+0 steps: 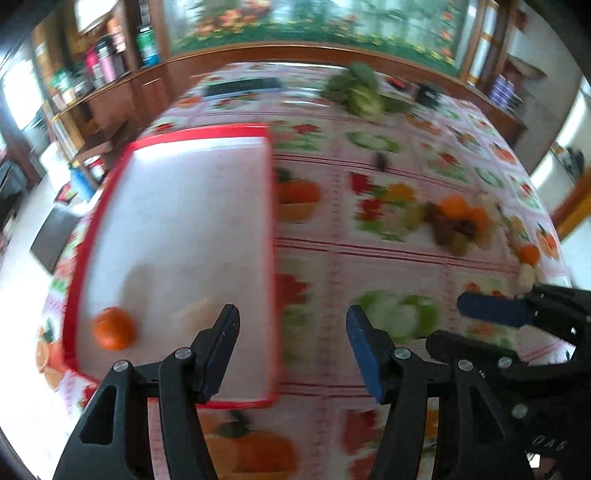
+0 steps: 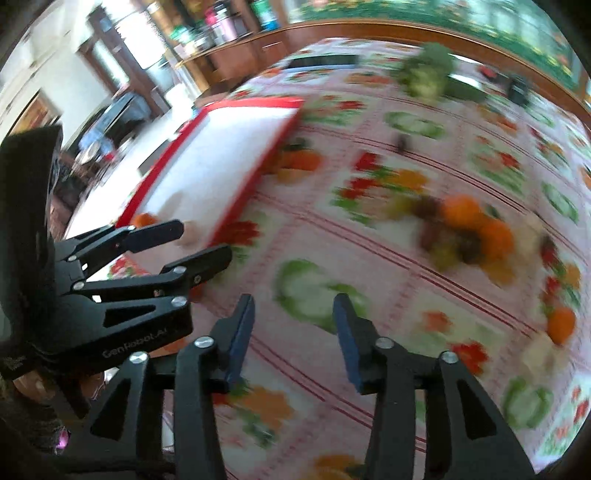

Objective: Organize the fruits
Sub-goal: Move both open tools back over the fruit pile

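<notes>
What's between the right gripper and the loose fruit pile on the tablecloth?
Nothing visible. The right gripper is open and empty, and only bare patterned tablecloth lies between it and the fruit pile. Motion blur could hide small items.

left tool (image 1: 291,332) open, empty | orange (image 1: 113,328) on red-rimmed tray (image 1: 166,136)

Home dining room. Table (image 1: 369,258) wearing a fruit-print cloth; wooden shelving (image 1: 92,96) standing left of it, holding flasks (image 1: 107,61) and jars; wooden cabinets (image 1: 509,85) sitting beyond its far right corner; a flower mural (image 1: 314,26) hanging behind it.
</notes>
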Action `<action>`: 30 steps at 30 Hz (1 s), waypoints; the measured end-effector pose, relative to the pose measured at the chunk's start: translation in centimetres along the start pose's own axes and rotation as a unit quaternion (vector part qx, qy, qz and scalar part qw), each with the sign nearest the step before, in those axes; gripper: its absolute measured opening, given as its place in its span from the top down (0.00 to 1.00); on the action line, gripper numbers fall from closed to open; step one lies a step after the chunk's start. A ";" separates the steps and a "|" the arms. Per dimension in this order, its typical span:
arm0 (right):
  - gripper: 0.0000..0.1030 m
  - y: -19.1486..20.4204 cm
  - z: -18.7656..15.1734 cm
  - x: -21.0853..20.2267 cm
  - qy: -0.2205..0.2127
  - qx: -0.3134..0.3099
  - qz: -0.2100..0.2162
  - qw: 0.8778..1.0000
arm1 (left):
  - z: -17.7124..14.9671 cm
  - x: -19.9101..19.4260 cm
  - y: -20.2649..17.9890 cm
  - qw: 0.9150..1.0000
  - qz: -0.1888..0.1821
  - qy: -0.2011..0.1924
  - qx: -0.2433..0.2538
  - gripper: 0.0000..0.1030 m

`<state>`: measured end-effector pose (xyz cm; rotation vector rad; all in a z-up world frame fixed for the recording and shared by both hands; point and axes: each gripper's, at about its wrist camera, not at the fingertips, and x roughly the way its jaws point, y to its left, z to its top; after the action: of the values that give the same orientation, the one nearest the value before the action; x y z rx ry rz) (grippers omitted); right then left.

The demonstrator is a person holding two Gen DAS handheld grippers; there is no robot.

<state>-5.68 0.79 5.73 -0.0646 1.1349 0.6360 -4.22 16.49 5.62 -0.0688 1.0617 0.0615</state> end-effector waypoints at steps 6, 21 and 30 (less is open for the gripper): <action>0.53 -8.5 -3.5 -4.6 -0.031 0.077 -0.052 0.995 | 0.2 1.6 -7.5 0.996 -0.063 0.024 0.053 0.42; 0.53 -21.1 -11.0 -10.1 -0.054 0.204 -0.100 0.972 | 1.2 5.1 -23.1 0.978 -0.138 0.058 0.144 0.41; 0.53 -22.6 -11.7 -10.0 -0.054 0.201 -0.077 0.975 | 1.4 6.3 -25.5 0.980 -0.129 0.064 0.136 0.36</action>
<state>-6.61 -26.44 3.13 0.2234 1.1223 0.2605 2.19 -8.65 1.50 0.0371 1.1728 -0.3262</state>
